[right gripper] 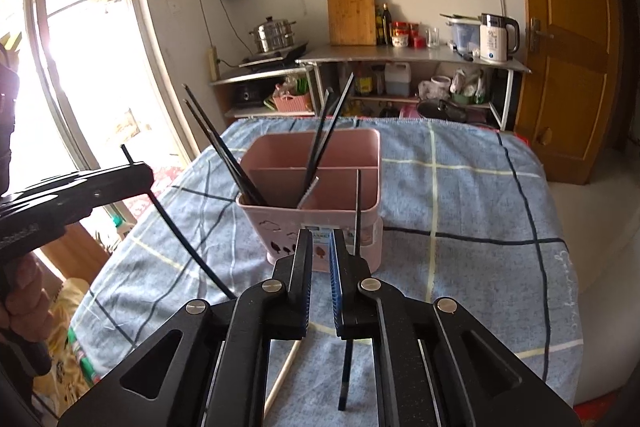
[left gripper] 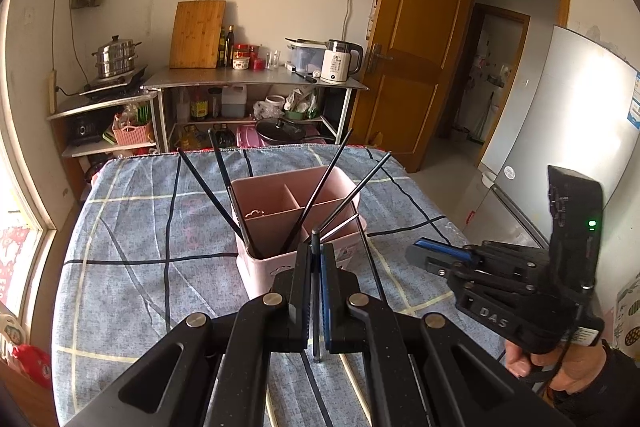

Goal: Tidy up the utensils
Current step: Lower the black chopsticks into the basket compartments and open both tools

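Note:
A pink divided utensil holder point(left gripper: 298, 201) stands on the blue plaid cloth and holds several black chopsticks point(left gripper: 326, 183); it also shows in the right wrist view point(right gripper: 316, 183). My left gripper point(left gripper: 317, 267) is shut on a black chopstick point(left gripper: 316, 303), just in front of the holder. In the right wrist view that left gripper point(right gripper: 138, 173) holds the chopstick point(right gripper: 188, 243) slanting down. My right gripper point(right gripper: 321, 259) has its jaws a small gap apart, empty, near the holder's front wall. A black chopstick point(right gripper: 357, 211) and a pale chopstick point(right gripper: 284, 375) lie on the cloth below it.
The table's blue plaid cloth point(left gripper: 132, 227) ends at a far edge. Behind stand metal shelves point(left gripper: 256, 79) with a kettle, bottles and a cutting board. A wooden door point(left gripper: 416, 39) and a fridge point(left gripper: 568, 131) are at the right; a window point(right gripper: 80, 47) is at the left.

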Tool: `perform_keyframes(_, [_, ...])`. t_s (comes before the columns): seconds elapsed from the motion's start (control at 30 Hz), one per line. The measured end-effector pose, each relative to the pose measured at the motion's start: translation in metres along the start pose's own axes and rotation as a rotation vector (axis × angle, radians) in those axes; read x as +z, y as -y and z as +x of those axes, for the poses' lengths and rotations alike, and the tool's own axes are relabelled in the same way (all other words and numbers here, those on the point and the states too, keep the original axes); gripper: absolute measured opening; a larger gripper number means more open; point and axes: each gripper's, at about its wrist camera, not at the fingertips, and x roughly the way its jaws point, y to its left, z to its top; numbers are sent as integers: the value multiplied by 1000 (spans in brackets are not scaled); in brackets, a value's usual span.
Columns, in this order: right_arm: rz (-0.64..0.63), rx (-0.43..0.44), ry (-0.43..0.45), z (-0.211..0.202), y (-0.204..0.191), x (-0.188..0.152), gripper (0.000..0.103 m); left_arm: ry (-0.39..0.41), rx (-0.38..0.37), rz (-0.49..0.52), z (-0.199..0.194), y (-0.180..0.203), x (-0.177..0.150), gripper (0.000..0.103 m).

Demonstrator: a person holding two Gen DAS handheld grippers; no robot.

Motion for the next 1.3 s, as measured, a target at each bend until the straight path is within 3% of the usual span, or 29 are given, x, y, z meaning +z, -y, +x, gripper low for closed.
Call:
perform_keyframes(0.97, [17,-19,-124,91,30,33,10,-9,-47,-14,25,-14,13,4])
perform_keyframes(1.3, [18,-5,-98,77,28,38,4,-9,-43,-7,23,-9,22,4])
